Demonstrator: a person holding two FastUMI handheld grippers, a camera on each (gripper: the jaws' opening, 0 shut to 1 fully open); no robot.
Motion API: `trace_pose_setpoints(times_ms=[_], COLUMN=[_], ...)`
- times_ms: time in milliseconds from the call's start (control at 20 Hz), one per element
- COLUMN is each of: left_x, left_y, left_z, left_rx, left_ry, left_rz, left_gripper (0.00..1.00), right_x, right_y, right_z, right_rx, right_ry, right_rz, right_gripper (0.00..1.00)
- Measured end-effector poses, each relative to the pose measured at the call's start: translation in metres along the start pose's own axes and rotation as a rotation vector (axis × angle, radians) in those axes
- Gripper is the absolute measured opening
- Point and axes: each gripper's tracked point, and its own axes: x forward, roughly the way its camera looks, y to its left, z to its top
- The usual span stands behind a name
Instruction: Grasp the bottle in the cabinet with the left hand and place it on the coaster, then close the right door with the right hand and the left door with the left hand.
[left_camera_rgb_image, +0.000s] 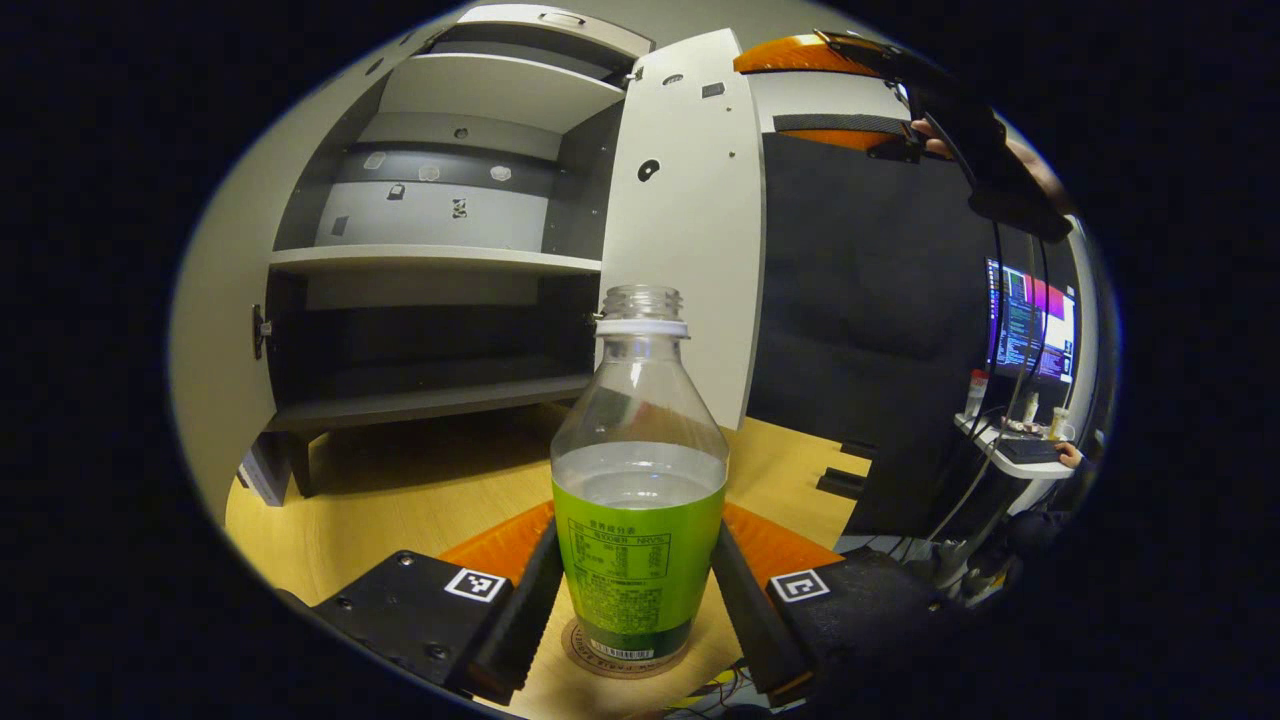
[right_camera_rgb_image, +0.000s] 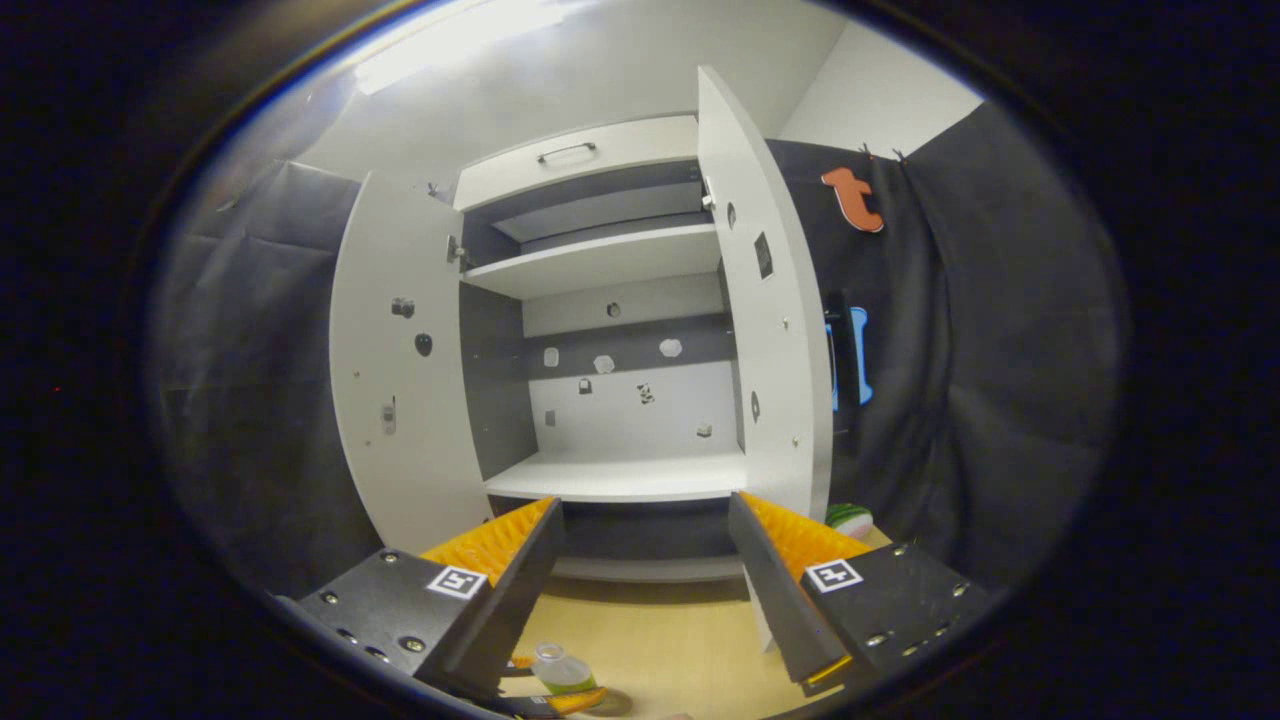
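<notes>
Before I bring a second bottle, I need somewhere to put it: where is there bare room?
Free: the tabletop between the cabinet foot and the left gripper, the middle shelf, and the upper shelf. Crowded: the coaster, taken by the bottle standing between the fingers, with the open right door just behind.

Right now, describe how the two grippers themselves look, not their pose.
The left gripper has black block bodies, each bearing a square black-and-white marker tag, with screw heads on top and long wedge-shaped fingers with ribbed inner faces. The right gripper is built the same: black bodies, marker tags, screws, ribbed wedge fingers.
</notes>
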Motion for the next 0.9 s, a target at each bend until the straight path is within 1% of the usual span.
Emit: trace_pose_setpoints(times_ms=[250,300,350,400,450,600,650,800,900], left_x=[0.008,0.01,0.011,0.011,0.009,0.01,0.008,0.005,0.003], left_y=[-0.002,0.0,0.003,0.008,0.015,0.019,0.02,0.011,0.009], left_z=[-0.016,-0.021,-0.03,-0.035,-0.039,-0.054,-0.05,-0.024,-0.007], left_rx=[0.014,0.014,0.022,0.042,0.063,0.085,0.086,0.089,0.097], left_ry=[-0.017,-0.015,0.008,0.017,0.03,0.102,0.109,0.077,0.071], left_rz=[-0.056,-0.054,-0.047,-0.025,0.001,-0.006,-0.012,-0.043,-0.028], left_gripper=[0.81,0.81,0.81,0.82,0.83,0.87,0.87,0.87,0.87], right_x=[0.0,-0.001,-0.001,-0.001,-0.002,-0.006,-0.009,-0.013,-0.016], right_y=[0.008,0.007,0.008,0.008,0.01,0.008,0.006,0.0,-0.005], right_z=[-0.012,-0.016,-0.02,-0.023,-0.024,-0.027,-0.027,-0.019,-0.014], right_rx=[-0.028,-0.029,-0.028,-0.028,-0.031,-0.027,-0.024,-0.024,-0.003], right_ry=[0.022,0.033,0.046,0.058,0.061,0.063,0.066,0.048,0.032], right_rz=[-0.008,-0.014,-0.02,-0.02,-0.015,-0.029,-0.035,-0.04,-0.042], right_gripper=[1.0,1.0,0.96,1.0,1.0,1.0,1.0,1.0,1.0])
